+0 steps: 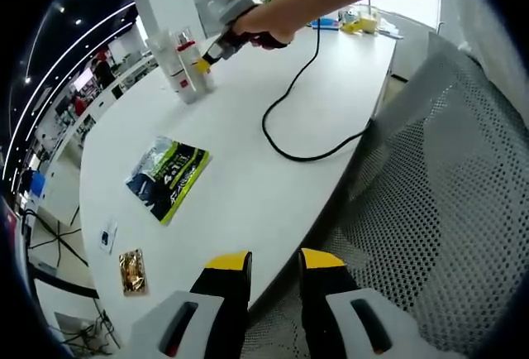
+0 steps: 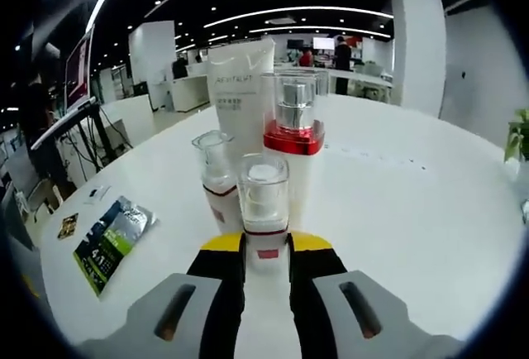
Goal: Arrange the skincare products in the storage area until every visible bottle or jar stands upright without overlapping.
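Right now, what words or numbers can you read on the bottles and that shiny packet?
White tube: a pale line of capitals near the top, too faint to spell out.
Green and black packet: large digits that look like "41"; the rest is too small.
Bottle with the red collar: no text readable.
Small bottle between the right tongs: a red patch, no letters legible.

Green sachet (image 1: pixel 168 178); black cable (image 1: pixel 299 119); mesh chair (image 1: pixel 438 193)

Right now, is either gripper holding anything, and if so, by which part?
The right gripper grips a small clear-capped bottle by its lower body, just below the cap. The left gripper holds nothing; its jaws are open past the table's edge.
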`<state>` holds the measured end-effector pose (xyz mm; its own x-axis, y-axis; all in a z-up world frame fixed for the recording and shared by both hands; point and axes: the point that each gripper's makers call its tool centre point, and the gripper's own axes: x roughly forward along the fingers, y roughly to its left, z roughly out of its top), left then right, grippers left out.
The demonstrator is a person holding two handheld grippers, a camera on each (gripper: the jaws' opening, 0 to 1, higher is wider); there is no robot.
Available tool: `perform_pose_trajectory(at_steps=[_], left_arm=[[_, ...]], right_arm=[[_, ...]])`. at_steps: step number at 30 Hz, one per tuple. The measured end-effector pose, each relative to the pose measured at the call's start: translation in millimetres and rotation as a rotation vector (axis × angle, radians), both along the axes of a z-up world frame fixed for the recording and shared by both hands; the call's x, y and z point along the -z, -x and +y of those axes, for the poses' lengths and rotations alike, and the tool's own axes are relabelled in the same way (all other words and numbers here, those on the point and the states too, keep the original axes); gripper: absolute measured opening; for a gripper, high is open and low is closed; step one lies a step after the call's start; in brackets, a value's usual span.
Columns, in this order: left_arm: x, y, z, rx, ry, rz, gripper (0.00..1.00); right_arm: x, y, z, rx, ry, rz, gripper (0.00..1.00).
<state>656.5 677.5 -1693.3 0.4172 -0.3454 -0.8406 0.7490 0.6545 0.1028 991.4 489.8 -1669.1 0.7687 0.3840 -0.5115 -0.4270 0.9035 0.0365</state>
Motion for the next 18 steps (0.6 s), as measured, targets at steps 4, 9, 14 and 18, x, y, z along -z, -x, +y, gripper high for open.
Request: perform_pose_trajectory(at_steps=[4,9,14,18], left_arm=[[0.1,0.3,-0.3,0.002,-0.001,-0.001,0.23],[0.1,0.1,-0.3,0.002,0.000,-0.002,0.23],[0.3,0.1,0.2,0.000,-0.001,-0.001,0.23],[-0.3,-0.7,0.0,-0.003,0.003,-0.004,0.23]], right_arm=[[-1.2,2.3,-5.2,0.053,-0.016,-0.001,0.17],[-1.3,-0.2,-7.1,0.096,-0.009,0.002,0.17],[-3.2,-0.7,-5.0,0.127,-0.015,0.012,0.17],[-5.5,-0.2,-3.2,0.143,-0.043,0.022,0.21]])
